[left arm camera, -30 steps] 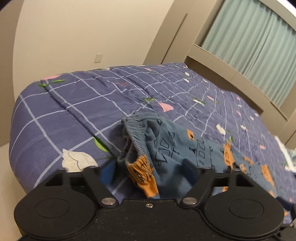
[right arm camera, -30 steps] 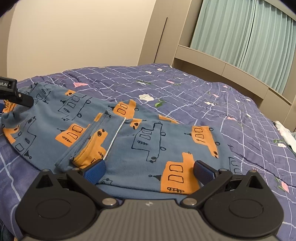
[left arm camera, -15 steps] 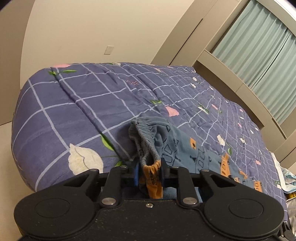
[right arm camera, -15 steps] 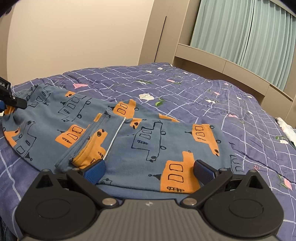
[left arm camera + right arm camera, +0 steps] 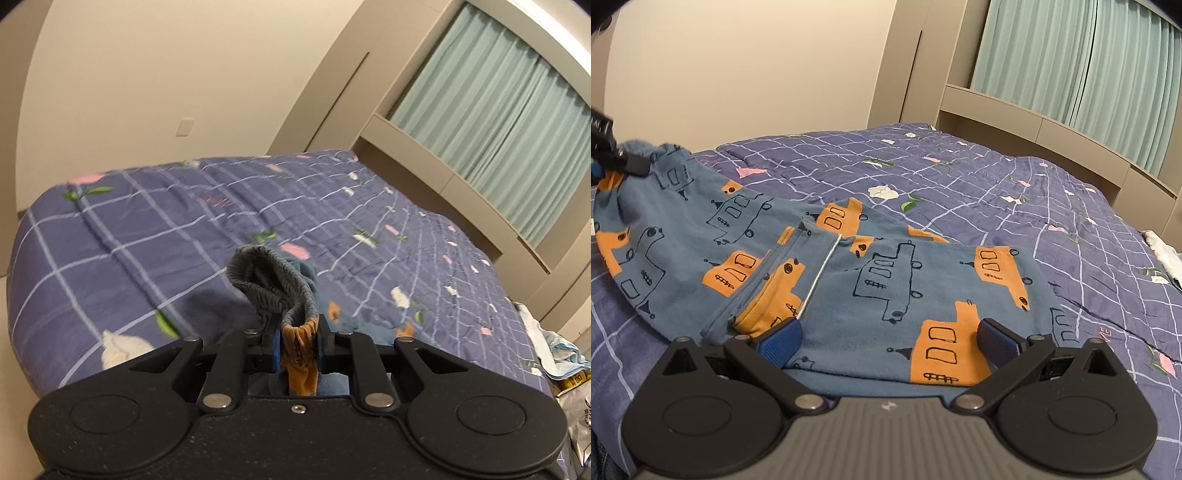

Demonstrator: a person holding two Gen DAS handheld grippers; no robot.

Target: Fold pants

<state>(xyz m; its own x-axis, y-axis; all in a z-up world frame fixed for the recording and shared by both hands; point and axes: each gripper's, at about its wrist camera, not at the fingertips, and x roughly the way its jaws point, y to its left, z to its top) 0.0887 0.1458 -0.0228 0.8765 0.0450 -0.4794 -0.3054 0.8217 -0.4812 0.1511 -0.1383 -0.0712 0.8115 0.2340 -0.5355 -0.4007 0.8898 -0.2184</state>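
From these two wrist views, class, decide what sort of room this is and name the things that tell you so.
Most likely a bedroom in a home. A bed under a purple grid-patterned quilt fills both views, pale green curtains hang over a window ledge behind it, and printed children's pants lie spread on the quilt.

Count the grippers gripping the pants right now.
1. The left gripper is clamped on the pants at the waistband. The right gripper stands open over the near edge, pinching nothing.

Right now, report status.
Left gripper clamped on pants waistband, just closed. Right gripper open over pants. Nothing in the way.
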